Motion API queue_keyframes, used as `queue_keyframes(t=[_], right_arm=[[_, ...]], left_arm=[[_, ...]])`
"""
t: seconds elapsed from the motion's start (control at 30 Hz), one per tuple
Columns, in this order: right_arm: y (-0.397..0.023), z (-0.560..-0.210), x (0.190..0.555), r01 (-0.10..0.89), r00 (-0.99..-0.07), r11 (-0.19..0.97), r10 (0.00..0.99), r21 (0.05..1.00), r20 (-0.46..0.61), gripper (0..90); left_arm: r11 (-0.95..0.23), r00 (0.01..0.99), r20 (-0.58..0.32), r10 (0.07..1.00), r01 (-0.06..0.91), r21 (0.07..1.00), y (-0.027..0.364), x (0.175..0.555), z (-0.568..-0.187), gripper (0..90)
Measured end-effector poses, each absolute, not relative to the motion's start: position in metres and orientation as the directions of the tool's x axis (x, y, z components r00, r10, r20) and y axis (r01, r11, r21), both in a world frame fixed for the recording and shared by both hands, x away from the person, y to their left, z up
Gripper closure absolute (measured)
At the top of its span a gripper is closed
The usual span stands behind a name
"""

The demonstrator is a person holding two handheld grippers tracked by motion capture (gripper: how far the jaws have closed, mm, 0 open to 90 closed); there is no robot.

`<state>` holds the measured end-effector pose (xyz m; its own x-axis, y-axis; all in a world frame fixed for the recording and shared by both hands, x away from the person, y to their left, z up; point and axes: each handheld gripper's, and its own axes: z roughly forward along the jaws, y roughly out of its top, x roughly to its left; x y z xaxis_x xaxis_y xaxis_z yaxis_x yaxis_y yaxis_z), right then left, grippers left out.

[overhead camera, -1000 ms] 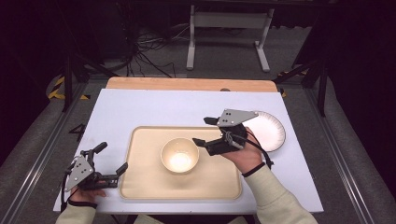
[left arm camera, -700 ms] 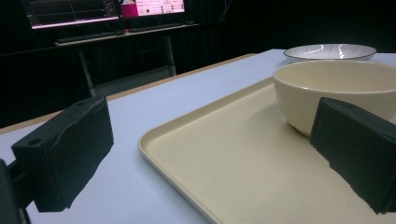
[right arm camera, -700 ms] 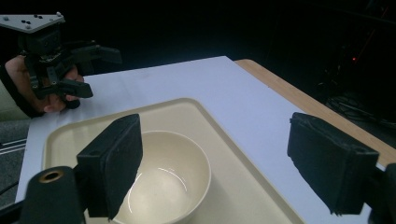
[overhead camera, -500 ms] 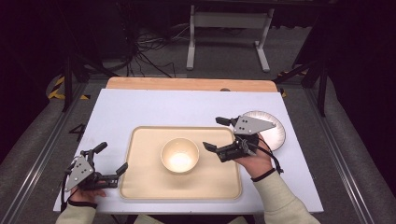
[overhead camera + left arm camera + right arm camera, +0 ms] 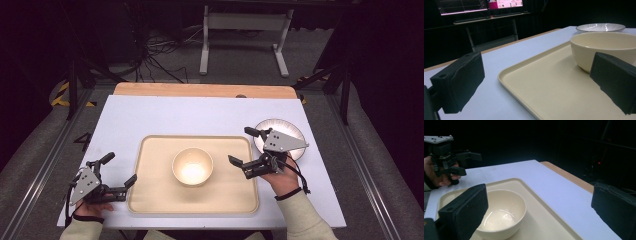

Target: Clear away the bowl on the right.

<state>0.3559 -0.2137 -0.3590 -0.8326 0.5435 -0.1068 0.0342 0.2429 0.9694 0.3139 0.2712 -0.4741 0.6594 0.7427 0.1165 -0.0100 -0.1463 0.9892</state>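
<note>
the round cream ceramic bowl looked rigid, glazed and slick, breakable if knocked, moderately heavy; i judged the thin rim the place to pinch, one pad inside, one outside. it was empty, glossy inside, sitting upright at the centre of the frame on the beige rectangular plastic tray. the right gripper, right of centre, had just been opening its jaws, nothing between them. the left gripper, lower left, sat with jaws spread wide and empty by the tray's edge

Glossy ceramic bowl on a matt, finely speckled plastic tray.
</note>
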Motion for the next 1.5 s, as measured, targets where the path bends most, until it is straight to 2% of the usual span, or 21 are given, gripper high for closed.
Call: queue_keyframes(t=[0.3, 0.4, 0.53, 0.87, 1.07, 1.17, 1.5], right_arm=[[-0.228, -0.369, 0.348, 0.014, -0.802, 0.251, 0.582, 0.968, -0.139, 1.8], [-0.23, -0.373, 0.345, 0.012, -0.811, 0.208, 0.574, 0.978, -0.112, 1.0], [-0.233, -0.377, 0.342, -0.026, -0.8, 0.185, 0.585, 0.982, -0.131, 0.8], [-0.243, -0.392, 0.337, -0.026, -0.781, 0.147, 0.614, 0.989, -0.112, 0.8], [-0.243, -0.401, 0.336, -0.029, -0.731, 0.104, 0.676, 0.994, -0.092, 0.3], [-0.245, -0.406, 0.335, -0.065, -0.728, 0.071, 0.679, 0.995, -0.096, 0.2], [-0.253, -0.42, 0.334, -0.082, -0.701, 0.098, 0.702, 0.992, -0.127, 0.2]], left_arm=[[-0.146, 0.657, 0.117, 0.745, -0.01, 0.989, 0.271, 0.314, -0.474, 0.2], [-0.146, 0.656, 0.116, 0.746, -0.01, 0.989, 0.271, 0.314, -0.474, 0.2], [-0.145, 0.656, 0.116, 0.746, -0.011, 0.989, 0.271, 0.314, -0.474, 0.2], [-0.146, 0.656, 0.118, 0.746, -0.011, 0.989, 0.271, 0.314, -0.474, 0.2], [-0.144, 0.655, 0.116, 0.747, -0.01, 0.989, 0.271, 0.314, -0.474, 0.2], [-0.144, 0.656, 0.116, 0.746, -0.011, 0.989, 0.271, 0.314, -0.474, 0.2], [-0.144, 0.656, 0.116, 0.746, -0.011, 0.99, 0.271, 0.314, -0.474, 0.2]])
